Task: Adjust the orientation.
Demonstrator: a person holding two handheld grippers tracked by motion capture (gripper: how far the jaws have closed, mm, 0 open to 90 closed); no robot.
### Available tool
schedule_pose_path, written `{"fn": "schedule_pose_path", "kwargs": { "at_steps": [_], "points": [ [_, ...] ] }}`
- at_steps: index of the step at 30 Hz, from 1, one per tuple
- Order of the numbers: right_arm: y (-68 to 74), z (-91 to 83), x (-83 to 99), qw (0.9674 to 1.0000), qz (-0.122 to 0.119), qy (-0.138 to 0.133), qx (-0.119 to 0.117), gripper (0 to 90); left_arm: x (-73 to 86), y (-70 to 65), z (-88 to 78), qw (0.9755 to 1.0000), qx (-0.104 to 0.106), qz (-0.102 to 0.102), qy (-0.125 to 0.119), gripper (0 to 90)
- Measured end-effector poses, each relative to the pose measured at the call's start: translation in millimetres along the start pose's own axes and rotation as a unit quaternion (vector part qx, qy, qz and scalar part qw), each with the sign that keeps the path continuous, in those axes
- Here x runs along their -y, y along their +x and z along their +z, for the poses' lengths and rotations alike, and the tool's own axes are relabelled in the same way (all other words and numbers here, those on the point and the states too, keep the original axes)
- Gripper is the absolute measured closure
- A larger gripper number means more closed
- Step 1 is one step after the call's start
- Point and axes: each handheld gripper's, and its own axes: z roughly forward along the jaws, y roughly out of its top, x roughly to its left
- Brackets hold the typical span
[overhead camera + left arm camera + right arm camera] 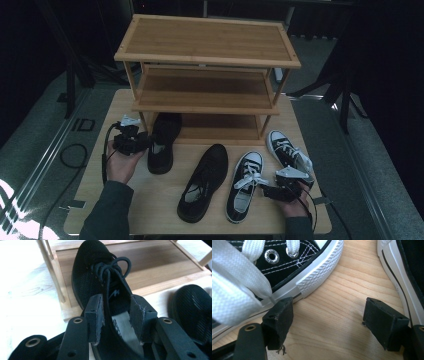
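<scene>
Left gripper (117, 315) gripping black mesh sneaker (100, 277) heel (toe on rack's (207, 37) bottom shelf); right gripper (327, 322) hovering wide between canvas sneakers (245, 185).

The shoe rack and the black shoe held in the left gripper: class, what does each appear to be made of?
Shoe rack: apparently bamboo or light wood, showing streaked grain and a smooth finish. Black shoe: seemingly knitted mesh fabric, matte, with a woven texture.

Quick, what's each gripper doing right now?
Left gripper: shut on black shoe's heel collar.
Right gripper: open, holding nothing, between the two sneakers.
</scene>
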Motion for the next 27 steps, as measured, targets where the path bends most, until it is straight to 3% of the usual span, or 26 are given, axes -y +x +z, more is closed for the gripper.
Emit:
{"fn": "schedule_pose_path", "kwargs": {
  "at_steps": [5, 12, 22, 27],
  "points": [
    [0.0, 0.0, 0.0, 1.0, 0.0, 0.0, 0.0, 24.1, 8.2, 1.9, -11.0, 1.0, 0.0, 0.009, 0.003, 62.5],
    [0.0, 0.0, 0.0, 1.0, 0.0, 0.0, 0.0, 24.1, 29.9, 8.4, -19.7, 0.9999, -0.001, 0.007, 0.008, 62.6],
    [0.1, -0.1, -0.1, 1.0, 0.0, 0.001, 0.0, 24.1, 52.0, 8.4, -19.5, 0.9996, 0.003, 0.011, 0.027, 64.9],
    [0.1, -0.1, -0.1, 1.0, 0.0, 0.001, 0.0, 24.1, 64.8, 0.6, -11.4, 0.9987, 0.014, 0.02, 0.044, 66.0]
  ]
}}
